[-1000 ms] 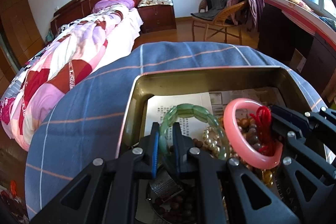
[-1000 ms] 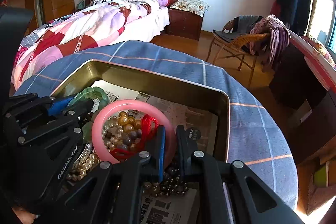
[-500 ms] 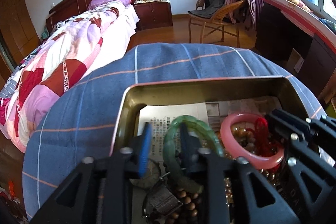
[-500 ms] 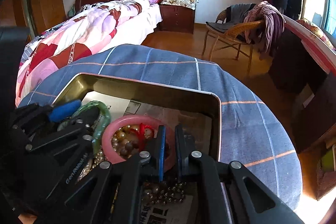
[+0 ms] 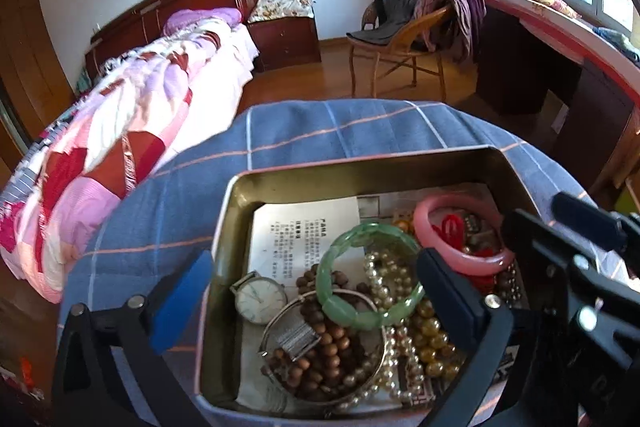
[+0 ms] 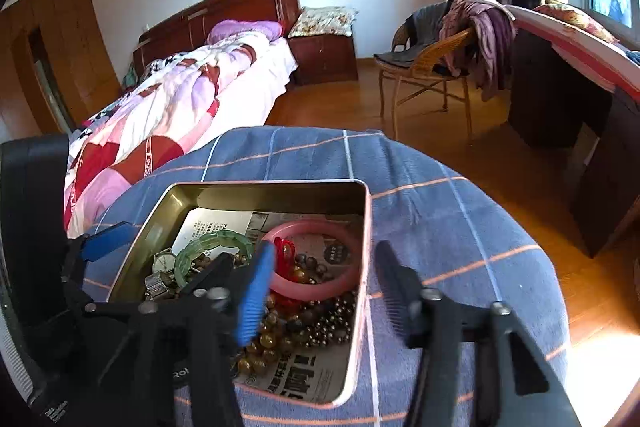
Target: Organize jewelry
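Observation:
A metal tin (image 5: 240,187) (image 6: 366,227) sits on a blue checked cloth. In it lie a green bangle (image 5: 368,275) (image 6: 212,243), a pink bangle (image 5: 460,231) (image 6: 320,259) with a red cord, a wristwatch (image 5: 260,299), brown wooden beads (image 5: 324,359), pearls and gold beads. My left gripper (image 5: 316,291) is open and empty above the tin's near left part. My right gripper (image 6: 320,295) is open and empty above the tin's right wall.
The blue cloth (image 5: 320,131) covers a round table. A bed (image 5: 140,115) stands at the far left. A wicker chair (image 5: 400,43) with clothes and a dark desk (image 5: 560,75) stand at the far right. The floor is wood.
Both grippers have opened and pulled back up. The left has let go of the green bangle and the right of the pink bangle; both bangles now lie in the tin.

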